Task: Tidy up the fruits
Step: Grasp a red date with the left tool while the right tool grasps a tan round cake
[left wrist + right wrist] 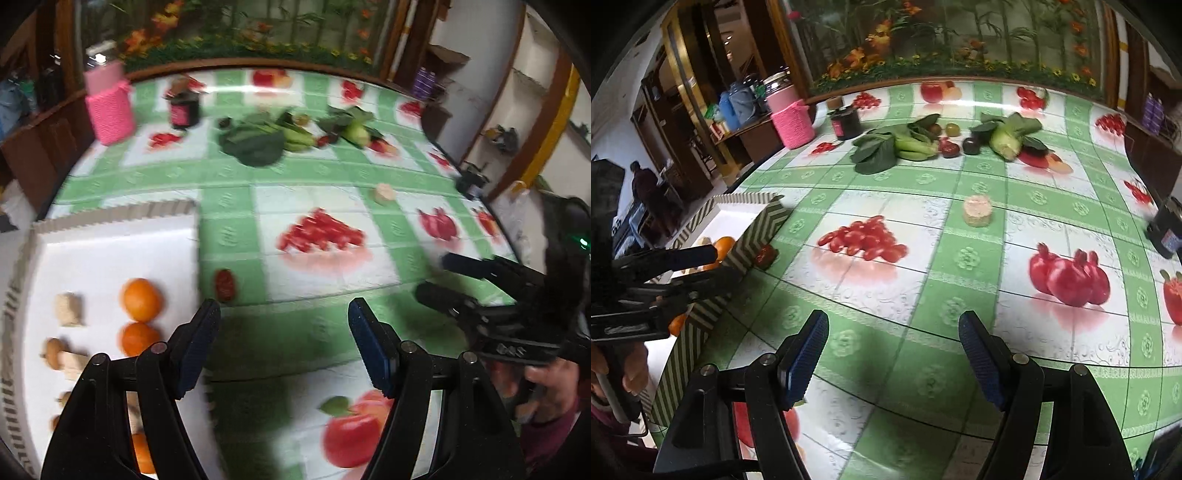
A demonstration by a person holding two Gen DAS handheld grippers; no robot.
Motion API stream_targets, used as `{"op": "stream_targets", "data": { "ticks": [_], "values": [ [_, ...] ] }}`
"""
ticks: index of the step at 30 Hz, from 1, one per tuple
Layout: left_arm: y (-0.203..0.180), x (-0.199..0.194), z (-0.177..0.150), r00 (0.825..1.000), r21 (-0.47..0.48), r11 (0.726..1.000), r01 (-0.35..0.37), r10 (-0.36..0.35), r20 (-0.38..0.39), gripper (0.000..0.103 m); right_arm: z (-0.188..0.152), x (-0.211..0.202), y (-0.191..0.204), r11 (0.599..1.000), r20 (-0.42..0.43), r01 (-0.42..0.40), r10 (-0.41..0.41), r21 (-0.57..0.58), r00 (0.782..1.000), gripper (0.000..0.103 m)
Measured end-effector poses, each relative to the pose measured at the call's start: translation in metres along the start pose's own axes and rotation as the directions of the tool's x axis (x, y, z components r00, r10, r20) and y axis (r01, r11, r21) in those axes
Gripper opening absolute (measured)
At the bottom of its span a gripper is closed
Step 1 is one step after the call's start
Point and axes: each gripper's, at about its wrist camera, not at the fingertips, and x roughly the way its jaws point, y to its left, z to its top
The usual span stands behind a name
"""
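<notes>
A white tray (110,251) with a striped rim (757,225) holds two oranges (142,299), mushrooms (61,356) and a beige chunk (68,308). A small red fruit (225,284) lies on the cloth just outside the tray's right wall (765,256). My left gripper (284,343) hovers open and empty over the tray's right edge, the red fruit just beyond its left finger. My right gripper (894,354) is open and empty above bare cloth to the right. Each gripper appears in the other's view: the right gripper (432,275) and the left gripper (724,263).
At the back lie leafy greens (879,151), a bok choy (1008,138) and dark plums (970,145) with small fruits. A beige round piece (977,210) sits mid-table. A pink bottle (792,118) and a dark jar (846,123) stand back left, a black device (1165,232) at the right edge.
</notes>
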Motion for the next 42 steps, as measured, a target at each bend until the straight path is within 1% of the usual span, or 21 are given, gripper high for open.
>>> {"op": "stream_targets", "data": {
  "ticks": [1, 2, 4, 5, 6, 8, 13, 19, 20, 21, 22, 23, 24, 26, 28, 31, 35, 42],
  "values": [
    [-0.002, 0.006, -0.001, 1.000, 0.000, 1.000, 0.012, -0.012, -0.019, 0.070, 0.000, 0.000, -0.002, 1.000, 0.001, 0.000, 0.000, 0.010, 1.000, 0.075],
    [-0.003, 0.011, -0.003, 0.999, 0.000, 1.000, 0.008, -0.008, -0.037, 0.070, 0.001, 0.000, -0.004, 1.000, 0.002, -0.004, 0.004, 0.015, 1.000, 0.075],
    [0.002, 0.021, -0.007, 0.998, -0.010, 1.000, -0.023, 0.023, -0.066, 0.070, 0.001, 0.000, -0.005, 1.000, 0.003, -0.010, 0.010, 0.018, 1.000, 0.075],
    [0.006, 0.025, -0.009, 0.997, -0.021, 1.000, -0.013, 0.011, -0.078, 0.068, 0.001, 0.000, -0.004, 1.000, 0.001, -0.010, 0.010, 0.012, 1.000, 0.075],
    [0.008, 0.024, -0.009, 0.997, -0.020, 1.000, -0.009, 0.008, -0.076, 0.068, 0.001, 0.001, -0.002, 1.000, -0.001, -0.011, 0.011, 0.003, 1.000, 0.075],
    [0.010, 0.024, -0.009, 0.996, -0.020, 0.999, -0.030, 0.029, -0.082, 0.068, 0.002, 0.003, 0.000, 1.000, -0.010, -0.010, 0.010, -0.011, 1.000, 0.075],
    [0.020, 0.027, -0.001, 0.996, -0.038, 0.998, -0.050, 0.047, -0.078, 0.068, 0.005, 0.003, -0.002, 1.000, -0.010, -0.006, 0.006, -0.008, 1.000, 0.075],
    [0.016, 0.044, 0.013, 0.988, 0.020, 0.993, -0.120, 0.121, -0.091, 0.068, 0.009, 0.000, -0.012, 1.000, -0.024, 0.019, -0.019, -0.020, 1.000, 0.075],
    [0.014, 0.048, 0.014, 0.987, 0.038, 0.992, -0.124, 0.127, -0.096, 0.066, 0.012, -0.001, -0.015, 0.999, -0.029, 0.030, -0.031, -0.027, 0.999, 0.075],
    [0.013, 0.050, 0.014, 0.986, 0.047, 0.991, -0.124, 0.128, -0.102, 0.062, 0.014, -0.002, -0.018, 0.999, -0.027, 0.039, -0.040, -0.033, 0.999, 0.075],
    [0.013, 0.053, 0.014, 0.985, 0.056, 0.991, -0.126, 0.131, -0.109, 0.052, 0.018, -0.003, -0.022, 0.998, -0.022, 0.048, -0.049, -0.041, 0.999, 0.075],
    [0.013, 0.056, 0.014, 0.984, 0.059, 0.990, -0.128, 0.135, -0.117, 0.046, 0.022, -0.004, -0.027, 0.997, -0.017, 0.057, -0.058, -0.045, 0.998, 0.075],
    [0.014, 0.058, 0.015, 0.983, 0.064, 0.989, -0.135, 0.142, -0.121, 0.033, 0.027, -0.003, -0.033, 0.997, -0.013, 0.068, -0.069, -0.041, 0.998, 0.075],
    [0.015, 0.059, 0.017, 0.983, 0.063, 0.989, -0.134, 0.141, -0.120, 0.032, 0.034, 0.000, -0.043, 0.996, -0.007, 0.083, -0.084, -0.026, 0.996, 0.075],
    [0.018, 0.059, 0.018, 0.983, 0.058, 0.990, -0.131, 0.137, -0.122, 0.027, 0.040, 0.006, -0.051, 0.996, -0.010, 0.087, -0.087, -0.015, 0.996, 0.075],
    [0.023, 0.059, 0.021, 0.983, 0.043, 0.990, -0.134, 0.138, -0.124, 0.022, 0.048, 0.017, -0.056, 0.996, -0.010, 0.086, -0.086, -0.010, 0.996, 0.075],
    [0.022, 0.060, 0.022, 0.981, 0.045, 0.989, -0.138, 0.143, -0.128, 0.022, 0.055, 0.029, -0.057, 0.996, -0.026, 0.086, -0.086, -0.004, 0.996, 0.076],
    [0.018, 0.063, 0.023, 0.980, 0.078, 0.985, -0.155, 0.164, -0.117, 0.024, 0.063, 0.031, -0.061, 0.996, 0.003, 0.089, -0.089, 0.007, 0.996, 0.076]
  ]
}}
